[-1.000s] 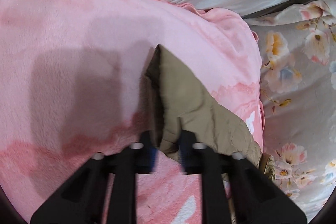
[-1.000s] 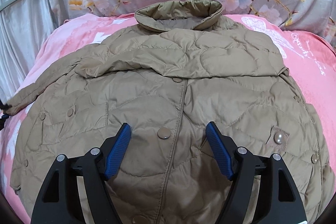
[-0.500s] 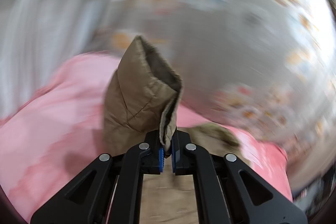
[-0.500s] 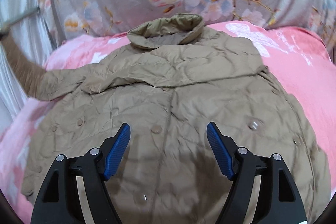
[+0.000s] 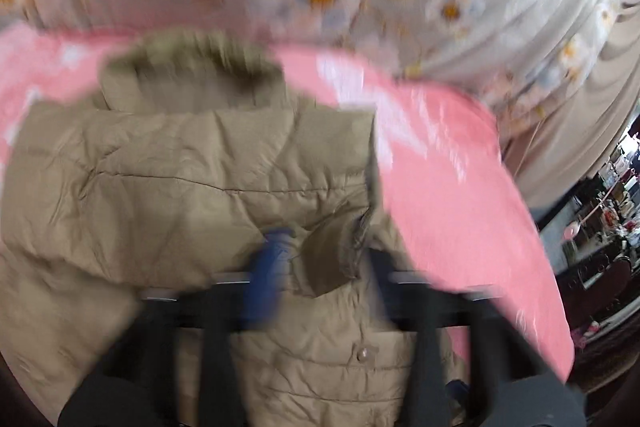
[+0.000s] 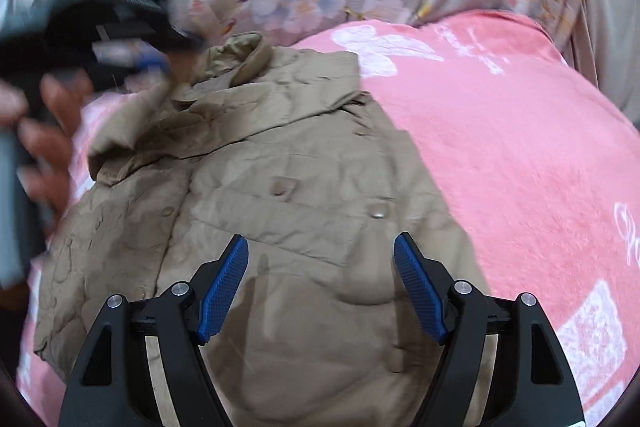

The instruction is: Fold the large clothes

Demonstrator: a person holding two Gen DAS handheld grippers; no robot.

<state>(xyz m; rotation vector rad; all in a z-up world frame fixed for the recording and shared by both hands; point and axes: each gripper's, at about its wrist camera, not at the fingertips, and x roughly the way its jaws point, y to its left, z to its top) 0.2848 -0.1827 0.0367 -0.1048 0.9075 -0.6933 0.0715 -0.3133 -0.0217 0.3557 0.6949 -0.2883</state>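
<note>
Now left gripper (image 5: 320,267) jaws just opened, sleeve cuff (image 5: 340,259) seemingly loose between, laid across jacket (image 6: 280,227); right gripper (image 6: 322,287) wide, empty.

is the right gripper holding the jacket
No, the right gripper has its blue fingers spread wide apart above the jacket, pinching no fabric.

We see a khaki jacket (image 6: 280,195) of thin quilted cloth, creased and faintly sheened, with dull metal snaps (image 6: 377,213). It lies on a pink blanket (image 6: 520,163) of soft, matt fleece. The right gripper (image 6: 321,285) pairs matt black plastic with ribbed blue pads (image 6: 224,289).
</note>
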